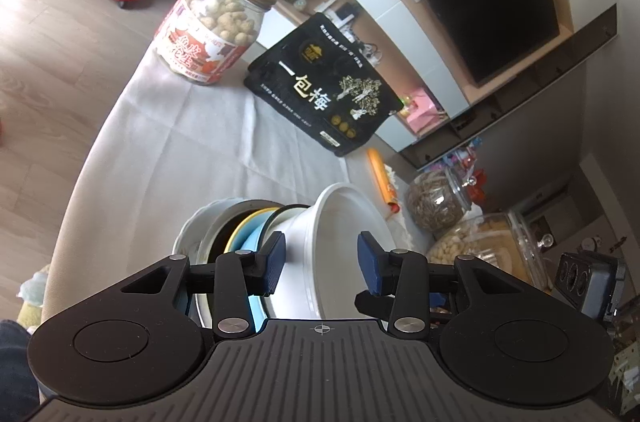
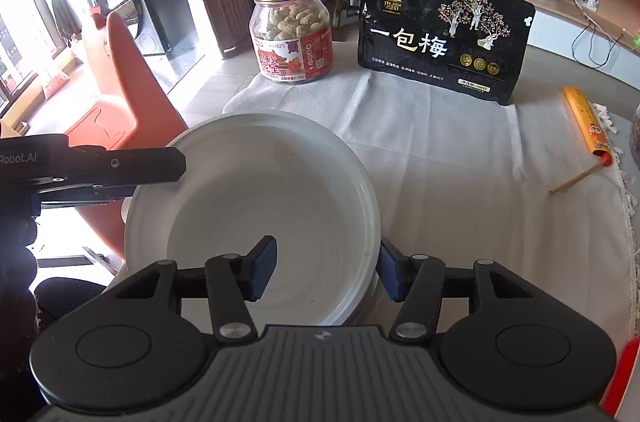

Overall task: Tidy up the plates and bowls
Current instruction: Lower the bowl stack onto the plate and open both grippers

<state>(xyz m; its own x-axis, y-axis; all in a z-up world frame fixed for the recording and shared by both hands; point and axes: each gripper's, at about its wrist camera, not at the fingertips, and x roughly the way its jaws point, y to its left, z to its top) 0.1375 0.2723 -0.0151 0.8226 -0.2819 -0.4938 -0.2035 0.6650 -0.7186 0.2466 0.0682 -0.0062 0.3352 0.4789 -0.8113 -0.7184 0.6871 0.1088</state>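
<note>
A white bowl (image 1: 340,246) (image 2: 256,218) tops a stack of dishes on the white tablecloth. Under it the left wrist view shows a light blue dish (image 1: 252,242), a yellow rim (image 1: 240,232) and a white scalloped plate (image 1: 188,234). My left gripper (image 1: 322,260) is open, its pads on either side of the bowl's wall without clear contact. My right gripper (image 2: 328,268) is open, its left pad inside the bowl and its right pad outside the near rim. The left gripper's black finger (image 2: 132,166) shows over the bowl's far left rim.
A jar of coated peanuts (image 2: 292,30) (image 1: 212,26) and a black snack bag (image 2: 444,34) (image 1: 324,82) stand at the table's far side. An orange tube (image 2: 588,126) lies right. Glass jars (image 1: 436,200) stand right of the stack. An orange chair (image 2: 116,102) is left.
</note>
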